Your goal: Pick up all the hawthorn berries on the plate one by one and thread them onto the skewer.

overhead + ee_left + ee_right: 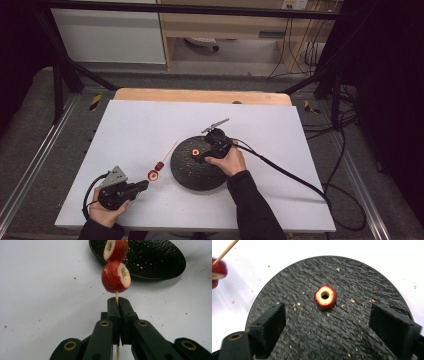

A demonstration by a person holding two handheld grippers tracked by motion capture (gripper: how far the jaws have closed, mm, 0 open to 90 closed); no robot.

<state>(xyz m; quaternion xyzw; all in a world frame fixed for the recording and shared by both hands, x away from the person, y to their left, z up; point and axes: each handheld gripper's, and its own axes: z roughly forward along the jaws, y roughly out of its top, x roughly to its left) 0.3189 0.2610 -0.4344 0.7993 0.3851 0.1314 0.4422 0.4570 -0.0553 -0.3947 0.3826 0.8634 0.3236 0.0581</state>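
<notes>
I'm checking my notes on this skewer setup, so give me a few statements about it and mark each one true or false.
1. The left gripper is shut on the skewer. True.
2. Three fruit pieces sit on the skewer. False: two.
3. The right gripper is open above the black plate. True.
4. The plate is bare. False: one cored fruit piece lies on it, with crumbs.
</notes>
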